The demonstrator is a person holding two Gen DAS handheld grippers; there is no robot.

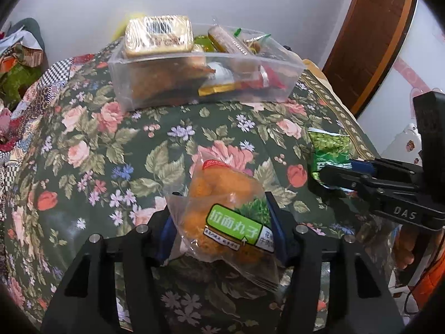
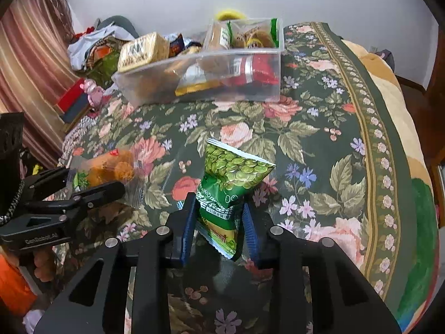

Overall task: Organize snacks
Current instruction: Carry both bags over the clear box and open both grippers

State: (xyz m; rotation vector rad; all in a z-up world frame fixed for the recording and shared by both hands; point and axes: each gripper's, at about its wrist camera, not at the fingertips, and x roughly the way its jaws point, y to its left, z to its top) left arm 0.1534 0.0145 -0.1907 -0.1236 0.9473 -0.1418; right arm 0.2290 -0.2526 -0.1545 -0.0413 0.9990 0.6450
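Observation:
My left gripper [image 1: 222, 217] is shut on a clear bag of orange snack balls [image 1: 222, 197] with a green label, held above the floral cloth. My right gripper [image 2: 219, 208] is shut on a green pea snack packet [image 2: 230, 178], also held above the cloth. Each gripper shows in the other view: the right one [image 1: 333, 178] with the green packet [image 1: 329, 147], the left one [image 2: 91, 186] with the orange bag [image 2: 111, 167]. A clear plastic bin [image 1: 267, 66] holding several snacks stands at the far side; it also shows in the right wrist view [image 2: 267, 53].
A yellow-brown wrapped snack block [image 1: 158, 36] leans on the bin's left rim. The dark green floral cloth [image 1: 111, 144] covers the surface. Clutter of cloth and boxes [image 2: 89, 53] lies left of the bin. A wooden door frame [image 1: 370, 36] stands at the right.

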